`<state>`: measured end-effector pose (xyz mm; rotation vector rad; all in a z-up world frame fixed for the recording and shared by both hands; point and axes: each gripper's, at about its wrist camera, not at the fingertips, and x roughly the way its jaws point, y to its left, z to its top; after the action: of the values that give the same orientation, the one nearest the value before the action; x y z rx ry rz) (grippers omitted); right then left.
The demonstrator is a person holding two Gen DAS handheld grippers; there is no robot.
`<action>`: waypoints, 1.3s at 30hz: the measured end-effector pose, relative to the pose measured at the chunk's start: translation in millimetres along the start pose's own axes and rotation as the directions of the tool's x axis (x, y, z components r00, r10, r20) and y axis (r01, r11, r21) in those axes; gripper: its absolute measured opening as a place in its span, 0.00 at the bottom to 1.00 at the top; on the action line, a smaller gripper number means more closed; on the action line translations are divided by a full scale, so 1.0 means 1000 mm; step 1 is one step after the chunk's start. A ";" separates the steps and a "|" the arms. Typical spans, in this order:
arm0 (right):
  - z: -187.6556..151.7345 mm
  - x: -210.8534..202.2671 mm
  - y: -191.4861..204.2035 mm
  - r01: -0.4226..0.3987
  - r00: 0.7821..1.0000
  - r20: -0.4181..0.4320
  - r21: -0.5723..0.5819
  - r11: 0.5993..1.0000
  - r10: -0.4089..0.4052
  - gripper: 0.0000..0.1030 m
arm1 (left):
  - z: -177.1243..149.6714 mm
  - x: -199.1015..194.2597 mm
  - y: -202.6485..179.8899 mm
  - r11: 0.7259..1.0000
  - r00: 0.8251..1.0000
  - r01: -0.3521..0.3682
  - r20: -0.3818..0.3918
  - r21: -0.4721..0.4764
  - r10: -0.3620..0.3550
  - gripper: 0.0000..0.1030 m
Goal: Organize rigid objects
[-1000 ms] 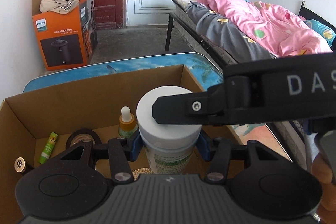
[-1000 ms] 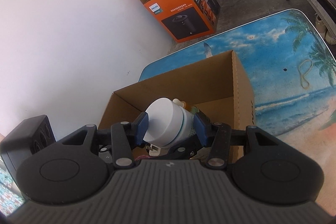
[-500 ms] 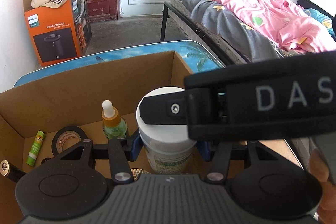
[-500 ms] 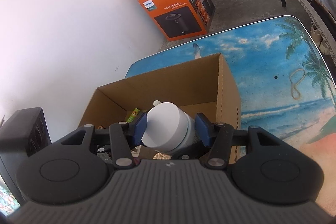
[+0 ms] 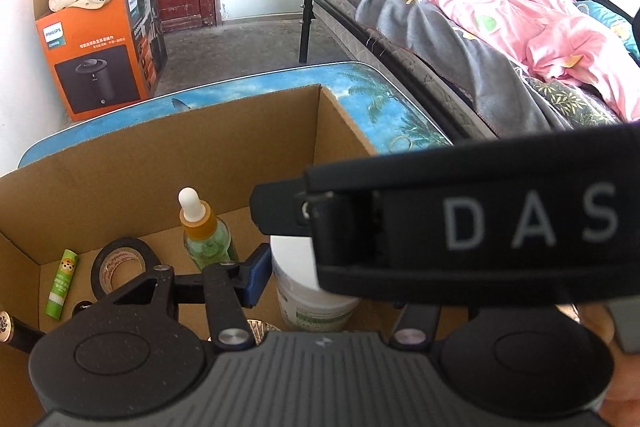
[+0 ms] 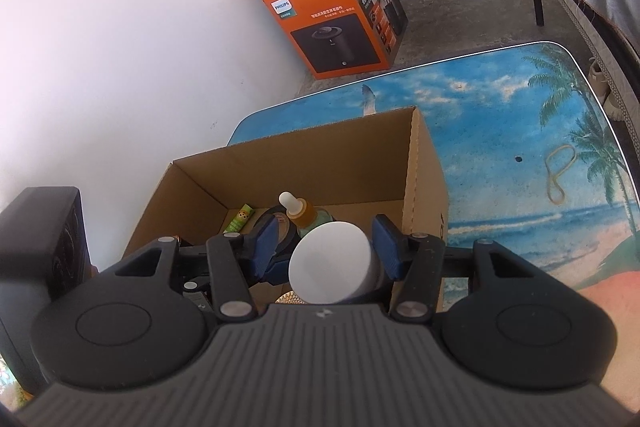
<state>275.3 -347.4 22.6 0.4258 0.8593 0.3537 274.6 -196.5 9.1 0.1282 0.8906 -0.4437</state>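
A white jar with a white lid (image 5: 312, 291) (image 6: 330, 263) stands low inside the open cardboard box (image 5: 200, 155) (image 6: 424, 183). My left gripper (image 5: 320, 275) is around the jar; its left blue pad (image 5: 256, 275) stands a little off the jar and the right pad is hidden behind the right gripper's black body (image 5: 480, 211). My right gripper (image 6: 326, 247) is above the jar with its blue pads (image 6: 266, 247) spread wide of the lid. In the box are a green dropper bottle (image 5: 204, 231) (image 6: 304, 213), a black tape roll (image 5: 120, 263) and a green glue stick (image 5: 62, 283) (image 6: 240, 219).
The box sits on a table with a beach print (image 6: 520, 131). A rubber band (image 6: 560, 171) lies on the table's right side. An orange Philips carton (image 5: 100, 55) stands on the floor by the white wall. A bed with pink bedding (image 5: 500, 27) runs along the right.
The jar has gone down deeper into the box with both grippers. The right gripper's pads have spread apart from the jar, and the left pads have loosened.
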 end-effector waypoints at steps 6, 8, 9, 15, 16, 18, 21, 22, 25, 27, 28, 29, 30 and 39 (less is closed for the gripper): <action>-0.002 -0.020 0.002 -0.025 0.998 0.062 0.009 1.000 0.024 0.51 | -0.007 -0.024 -0.009 0.998 0.995 -0.045 0.091 0.049 0.041 0.80; -0.003 -0.035 0.007 -0.023 0.995 0.097 0.003 1.000 0.022 0.53 | -0.010 -0.037 -0.010 0.997 0.991 -0.043 0.130 0.057 0.035 0.84; -0.004 -0.043 0.011 -0.024 0.993 0.116 -0.002 1.000 0.024 0.55 | -0.012 -0.045 -0.011 0.997 0.988 -0.043 0.150 0.061 0.033 0.85; -0.018 -0.103 0.040 -0.025 0.970 0.242 -0.045 0.999 0.035 0.71 | -0.032 -0.100 -0.011 0.995 0.966 -0.079 0.251 0.055 0.063 0.93; -0.023 -0.114 0.046 -0.019 0.963 0.266 -0.054 0.998 0.033 0.77 | -0.037 -0.111 -0.009 0.996 0.962 -0.074 0.267 0.044 0.060 0.94; -0.034 -0.133 0.056 -0.002 0.950 0.312 -0.065 0.998 0.022 0.84 | -0.047 -0.133 -0.003 0.998 0.952 -0.063 0.300 0.017 0.055 1.00; -0.056 -0.158 0.071 0.047 0.927 0.375 -0.084 0.995 -0.012 0.95 | -0.062 -0.160 0.007 0.998 0.946 -0.054 0.320 -0.036 0.063 1.00; -0.064 -0.163 0.076 0.069 0.920 0.391 -0.086 0.994 -0.030 0.99 | -0.066 -0.166 0.011 0.997 0.947 -0.061 0.313 -0.056 0.075 1.00; -0.088 -0.169 0.089 0.145 0.903 0.418 -0.079 0.986 -0.099 0.99 | -0.080 -0.179 0.021 0.985 0.947 -0.119 0.285 -0.128 0.151 1.00; -0.104 -0.166 0.098 0.210 0.896 0.415 -0.075 0.975 -0.161 0.99 | -0.093 -0.187 0.035 0.970 0.939 -0.171 0.269 -0.175 0.214 1.00; -0.113 -0.164 0.102 0.243 0.888 0.417 -0.072 0.967 -0.192 0.99 | -0.098 -0.190 0.038 0.961 0.934 -0.200 0.261 -0.189 0.245 1.00; -0.121 -0.161 0.106 0.271 0.882 0.418 -0.073 0.960 -0.217 0.99 | -0.101 -0.191 0.040 0.952 0.928 -0.231 0.249 -0.201 0.278 1.00; -0.128 -0.157 0.109 0.299 0.878 0.413 -0.078 0.951 -0.242 0.99 | -0.104 -0.192 0.046 0.942 0.921 -0.260 0.238 -0.211 0.308 1.00; -0.156 -0.103 0.137 0.463 0.855 0.320 -0.114 0.879 -0.409 0.99 | -0.118 -0.178 0.063 0.938 0.928 -0.298 0.176 -0.177 0.328 1.00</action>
<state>72.8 -243.7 67.1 0.0900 0.6065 -0.0549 118.7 -48.2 68.2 0.0860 0.6825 -0.0875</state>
